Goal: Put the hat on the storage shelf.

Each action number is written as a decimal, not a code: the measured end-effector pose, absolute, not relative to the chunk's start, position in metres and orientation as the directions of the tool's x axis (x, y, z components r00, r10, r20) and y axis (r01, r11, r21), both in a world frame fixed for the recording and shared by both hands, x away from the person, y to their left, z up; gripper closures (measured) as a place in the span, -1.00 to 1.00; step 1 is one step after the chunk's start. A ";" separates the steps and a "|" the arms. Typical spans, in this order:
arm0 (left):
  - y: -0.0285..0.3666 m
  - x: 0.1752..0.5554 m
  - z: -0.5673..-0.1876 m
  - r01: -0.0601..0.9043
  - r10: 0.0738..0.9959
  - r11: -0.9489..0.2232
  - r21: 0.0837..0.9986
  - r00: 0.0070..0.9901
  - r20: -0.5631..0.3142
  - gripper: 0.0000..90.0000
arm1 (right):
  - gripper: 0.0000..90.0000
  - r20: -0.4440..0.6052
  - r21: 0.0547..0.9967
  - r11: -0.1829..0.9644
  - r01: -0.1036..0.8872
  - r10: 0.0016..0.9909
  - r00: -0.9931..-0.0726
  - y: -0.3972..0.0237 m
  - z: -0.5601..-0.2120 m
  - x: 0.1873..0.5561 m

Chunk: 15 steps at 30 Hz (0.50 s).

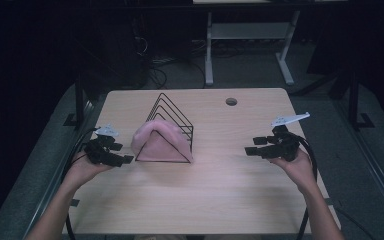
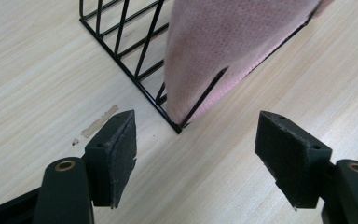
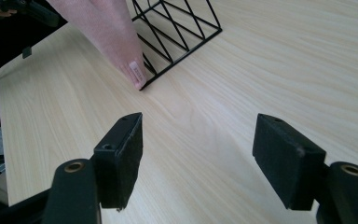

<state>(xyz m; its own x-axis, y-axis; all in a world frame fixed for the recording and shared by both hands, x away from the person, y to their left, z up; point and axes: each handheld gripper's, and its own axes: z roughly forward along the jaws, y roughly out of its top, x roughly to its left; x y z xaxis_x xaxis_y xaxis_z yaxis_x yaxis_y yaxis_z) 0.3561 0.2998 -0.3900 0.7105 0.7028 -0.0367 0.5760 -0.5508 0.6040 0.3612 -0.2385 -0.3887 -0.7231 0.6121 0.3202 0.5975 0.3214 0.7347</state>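
Observation:
A black wire rack with triangular dividers stands on the middle of the wooden table. A pink cloth is draped over its front end. My left gripper hovers just left of the rack's near corner, jaws open and nothing between them. My right gripper is held well to the right of the rack, open and empty, pointing left toward the cloth.
A round cable hole sits near the table's far edge. Behind the table stand a white desk frame and cables on the floor. A small tape mark lies on the wood beside the left jaw.

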 end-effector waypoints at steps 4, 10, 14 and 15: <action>0.299 0.353 -0.392 0.574 0.700 -0.552 0.605 0.713 -0.037 -0.35 | -0.28 0.324 0.730 0.313 0.607 0.623 -0.712 -0.247 -0.393 0.355; 0.301 0.347 -0.397 0.580 0.706 -0.545 0.606 0.707 -0.042 -0.35 | -0.31 0.334 0.717 0.300 0.629 0.643 -0.689 -0.258 -0.404 0.343; 0.301 0.343 -0.402 0.584 0.710 -0.540 0.606 0.703 -0.045 -0.35 | -0.32 0.334 0.708 0.300 0.639 0.655 -0.678 -0.263 -0.413 0.336; 0.301 0.342 -0.403 0.586 0.711 -0.536 0.608 0.701 -0.049 -0.35 | -0.32 0.337 0.705 0.299 0.642 0.656 -0.676 -0.264 -0.415 0.334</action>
<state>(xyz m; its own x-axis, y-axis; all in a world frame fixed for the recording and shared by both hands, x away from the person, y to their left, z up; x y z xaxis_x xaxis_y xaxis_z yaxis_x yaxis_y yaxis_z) 0.3423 0.3006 -0.4033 0.7015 0.7110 -0.0489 0.5859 -0.5362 0.6076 0.3342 -0.2644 -0.4152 -0.6755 0.6559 0.3368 0.6424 0.2993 0.7055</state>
